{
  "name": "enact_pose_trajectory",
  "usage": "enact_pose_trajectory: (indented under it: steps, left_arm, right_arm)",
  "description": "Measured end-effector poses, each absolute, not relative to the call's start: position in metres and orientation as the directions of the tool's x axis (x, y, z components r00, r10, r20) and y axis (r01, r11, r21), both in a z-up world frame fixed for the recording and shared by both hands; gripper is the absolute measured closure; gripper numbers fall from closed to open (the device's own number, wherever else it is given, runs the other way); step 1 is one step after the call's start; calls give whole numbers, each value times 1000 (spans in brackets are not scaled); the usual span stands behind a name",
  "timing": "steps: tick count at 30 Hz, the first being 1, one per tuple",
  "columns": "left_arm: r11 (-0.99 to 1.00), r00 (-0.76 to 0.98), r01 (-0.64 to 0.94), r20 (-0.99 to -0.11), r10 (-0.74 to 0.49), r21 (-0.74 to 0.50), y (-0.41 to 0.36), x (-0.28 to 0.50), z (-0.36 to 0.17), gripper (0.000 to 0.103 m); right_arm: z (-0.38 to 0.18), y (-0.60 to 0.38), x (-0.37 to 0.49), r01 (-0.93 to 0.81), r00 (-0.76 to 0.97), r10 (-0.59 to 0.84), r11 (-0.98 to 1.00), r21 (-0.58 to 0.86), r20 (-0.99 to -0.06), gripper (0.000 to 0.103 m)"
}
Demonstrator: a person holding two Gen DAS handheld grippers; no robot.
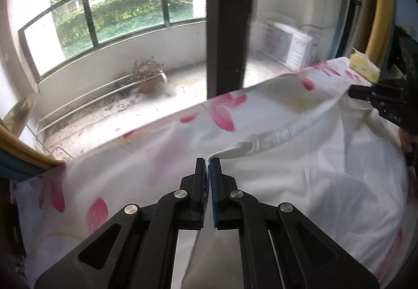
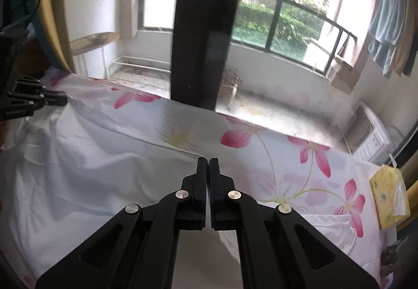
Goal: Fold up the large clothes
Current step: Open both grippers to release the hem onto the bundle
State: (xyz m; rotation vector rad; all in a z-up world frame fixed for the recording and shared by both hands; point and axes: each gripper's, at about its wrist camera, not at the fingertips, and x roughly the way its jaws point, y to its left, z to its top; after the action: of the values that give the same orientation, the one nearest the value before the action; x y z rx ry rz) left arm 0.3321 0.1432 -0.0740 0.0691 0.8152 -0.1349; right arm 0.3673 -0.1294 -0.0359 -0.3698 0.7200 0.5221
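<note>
The white cloth [image 1: 300, 179] — a large, thin piece, plain on the side facing the cameras — is held up by both grippers over a surface covered by a flowered sheet [image 2: 287, 158]; it hangs and billows from a taut upper edge that runs between the two grips.

The left gripper [image 1: 208, 162] is clamped tight on that edge, with a thin fold of cloth caught between its pads; the right gripper [image 2: 208, 161] is likewise clamped, the edge running straight into its closed tips. Each gripper also shows at the margin of the other's view, pinching the far end of the same edge.

Step in hand, as judged: the carrying stage of a fold — one edge is lifted and borne across, while the rest of the cloth trails below in loose waves; the fold is not yet laid.

The next move calls for keeping both grips firm and the edge stretched level, then lowering it onto the opposite edge so that the corners meet; only then should the jaws part. Slack between the hands would let the middle sag and crease.

A yellow tissue pack [image 2: 389, 194] lies at the sheet's corner, near the right-hand side; the cloth should be set down clear of it.
</note>
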Motion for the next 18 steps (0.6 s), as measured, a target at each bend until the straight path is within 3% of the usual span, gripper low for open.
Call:
enact_pose_trajectory:
  steps: [7,9,10,11,12,18]
  left_arm:
    - [998,664,58,-746,-48,-13,168,338,-77,97]
    - [1000,680,5,-733,-13,-13,178,334,-72,85]
    - [1000,692,-22,-722,5,-13,183,330,-69,67]
    - [999,702,-45,-712,21,-15,188,326,-64,56]
    - [998,708,-67,-705,34,-19,193,320,-60,55]
    - [993,706,-112,-706,55,-35,206,273,-52,55]
  right_arm:
    - [-38,-135,378,-517,651,268,841,-157,-710,97]
    - [-37,-137,377,-509,658,255,844,-170,-709,79]
    - [-36,-138,377,-502,663,245,847,-177,-707,71]
    - [-33,-141,375,-493,670,238,850,-183,-703,56]
    - [-30,-144,373,-484,681,234,855,-187,-694,47]
    - [-15,-173,360,-426,714,194,883,-198,-673,46]
